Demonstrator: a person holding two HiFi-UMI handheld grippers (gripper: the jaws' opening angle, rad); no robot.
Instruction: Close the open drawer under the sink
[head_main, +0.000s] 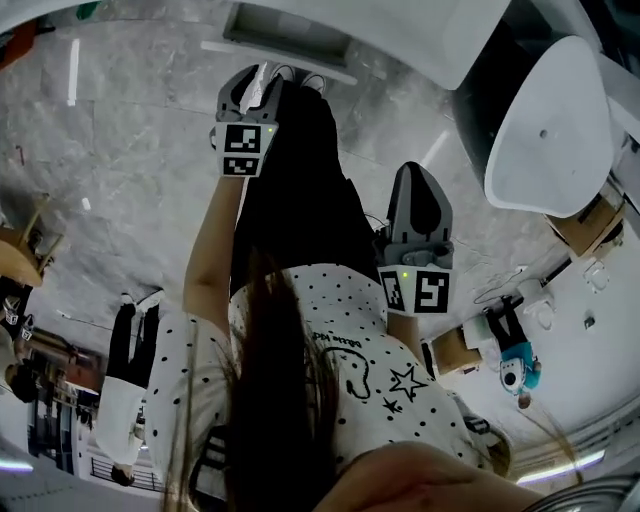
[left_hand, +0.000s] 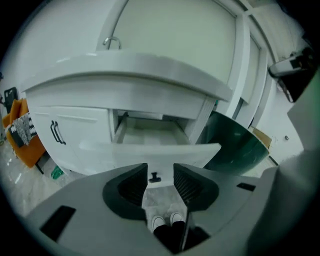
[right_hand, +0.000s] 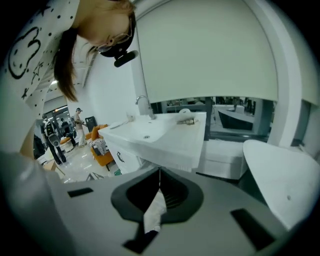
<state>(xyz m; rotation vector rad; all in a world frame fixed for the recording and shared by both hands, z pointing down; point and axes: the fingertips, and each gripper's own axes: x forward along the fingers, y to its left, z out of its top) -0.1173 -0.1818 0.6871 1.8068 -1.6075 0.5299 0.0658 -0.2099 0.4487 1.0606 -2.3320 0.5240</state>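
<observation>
A glossy grey marbled floor (head_main: 120, 160) spreads under white bathroom fittings. Nearest, the toes of the person's white shoes (left_hand: 159, 222) show below the left gripper (left_hand: 160, 174). Its ribbed dark jaws stand apart and grip nothing, and the gap between them frames a small black knob (left_hand: 154, 177) further off. The right gripper (right_hand: 159, 174) sits close in by the person's body in the head view, jaws meeting at the tips with nothing between them. Beyond the left gripper is the drawer (left_hand: 150, 150): white and standing well out from the cabinet under the sink (left_hand: 125, 75). Its flat front panel carries that knob at centre, and its pale inside is open to view. To its left is a closed cabinet door with a black bar handle (left_hand: 56, 133). A chrome faucet (left_hand: 111, 42) rises behind the basin
</observation>
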